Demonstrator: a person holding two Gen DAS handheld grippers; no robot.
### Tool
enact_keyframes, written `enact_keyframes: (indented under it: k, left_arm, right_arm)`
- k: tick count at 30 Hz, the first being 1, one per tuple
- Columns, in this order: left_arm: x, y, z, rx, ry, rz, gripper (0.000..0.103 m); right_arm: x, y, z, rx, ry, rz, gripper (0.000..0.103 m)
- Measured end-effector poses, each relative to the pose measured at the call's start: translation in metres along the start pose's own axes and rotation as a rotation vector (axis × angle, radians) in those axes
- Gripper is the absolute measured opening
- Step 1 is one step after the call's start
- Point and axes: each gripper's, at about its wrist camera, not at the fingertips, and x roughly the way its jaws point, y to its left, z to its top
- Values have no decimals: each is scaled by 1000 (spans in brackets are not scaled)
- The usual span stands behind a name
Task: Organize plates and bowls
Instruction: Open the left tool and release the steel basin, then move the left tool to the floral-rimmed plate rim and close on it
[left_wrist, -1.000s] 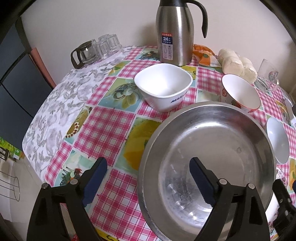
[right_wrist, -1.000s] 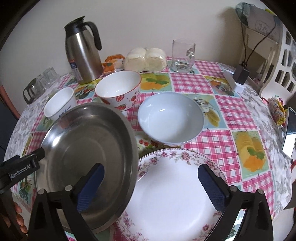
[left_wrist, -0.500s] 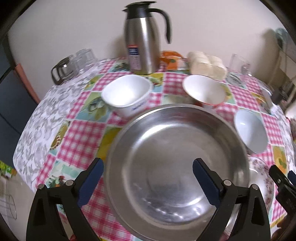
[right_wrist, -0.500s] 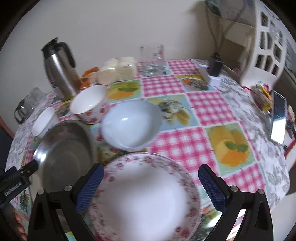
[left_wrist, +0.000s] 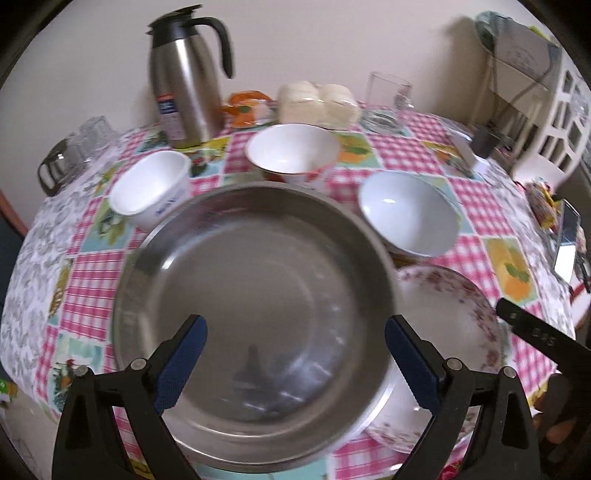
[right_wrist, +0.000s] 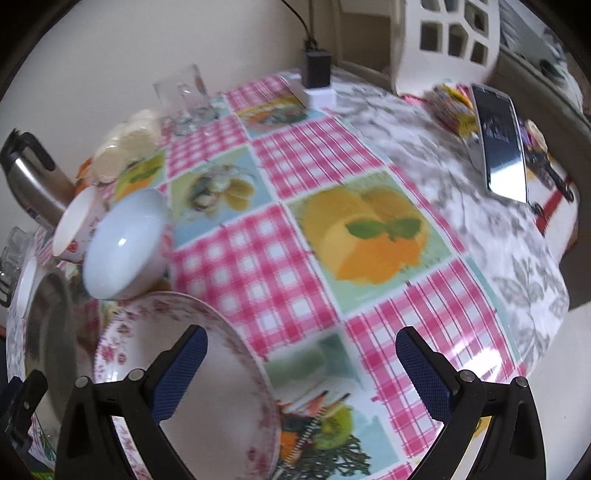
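Observation:
A large steel plate (left_wrist: 258, 288) lies on the checked tablecloth, its right edge over the rim of a floral plate (left_wrist: 454, 317). My left gripper (left_wrist: 294, 325) hangs open above the steel plate, both fingers over its inside and touching nothing. Behind it stand a square white bowl (left_wrist: 147, 188), a strawberry-patterned bowl (left_wrist: 291, 155) and a plain white bowl (left_wrist: 406, 218). My right gripper (right_wrist: 302, 336) is open over the floral plate's (right_wrist: 229, 369) right rim, with the left finger above the plate and the right finger above the cloth. The plain bowl (right_wrist: 122, 240) and steel plate (right_wrist: 48, 332) sit at its left.
A steel thermos jug (left_wrist: 184, 85), wrapped buns (left_wrist: 317, 103), a glass mug (left_wrist: 388, 99) and glass cups (left_wrist: 74, 151) line the table's back. A phone (right_wrist: 498, 140) and a plugged charger (right_wrist: 317, 74) lie at the right, by a white plastic chair (left_wrist: 554, 110).
The left gripper slid right, so both its fingers now stand over the steel plate. The right gripper swung right from the floral plate's middle to its right rim, and its view rolled.

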Motion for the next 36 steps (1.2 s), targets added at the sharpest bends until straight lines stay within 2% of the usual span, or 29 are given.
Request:
enact_keyframes:
  k: [7, 13, 17, 21, 25, 28, 36]
  left_arm:
    - [2, -22, -3, 8, 9, -73, 100]
    - [3, -37, -3, 54, -8, -115, 100]
    - [6, -40, -3, 74, -3, -109, 100]
    - [7, -35, -2, 45, 12, -112, 100]
    - [6, -28, -1, 12, 9, -114, 100]
    - [6, -26, -2, -2, 10, -120, 100]
    - [4, -29, -2, 2, 9, -146, 100]
  right_arm:
    - [13, 4, -7, -45, 46, -4, 103]
    - [19, 7, -12, -59, 67, 4, 102]
    - [19, 8, -12, -57, 69, 27, 92]
    - [21, 13, -12, -57, 89, 66, 82]
    - [23, 14, -12, -55, 98, 77, 62]
    - [21, 12, -11, -34, 93, 106, 54]
    - [17, 1, -7, -19, 71, 51, 52]
